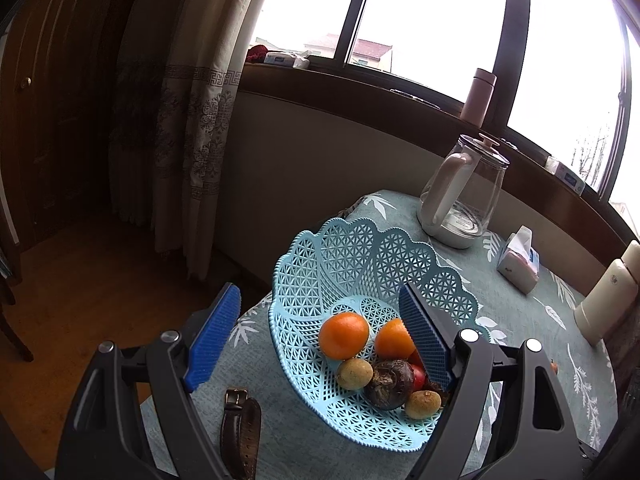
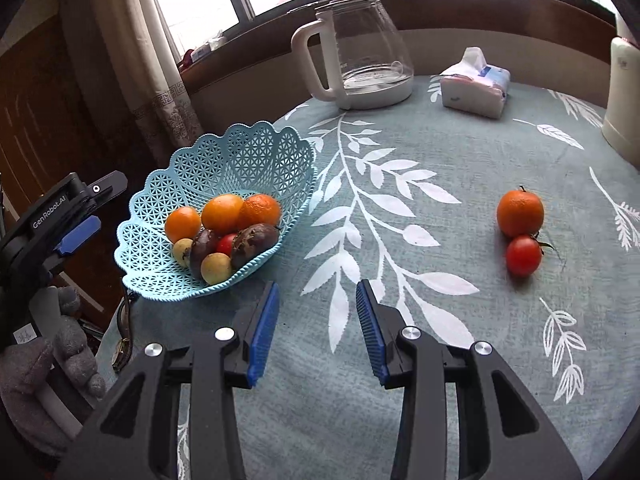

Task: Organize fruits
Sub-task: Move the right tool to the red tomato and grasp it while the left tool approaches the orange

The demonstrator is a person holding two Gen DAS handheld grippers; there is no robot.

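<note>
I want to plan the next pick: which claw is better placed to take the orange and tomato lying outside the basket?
Probably the right claw: open, empty, above bare tablecloth, facing the orange and tomato. The left claw, also open, hovers at the basket.

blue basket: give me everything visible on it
The basket is light blue latticed plastic with a scalloped rim, one side rising higher than the other. It sits upright on the leaf-print tablecloth near the table's edge, holding three oranges, small yellow fruits, two dark wrinkled fruits and a red tomato. Neither claw touches it as far as shows.
</note>
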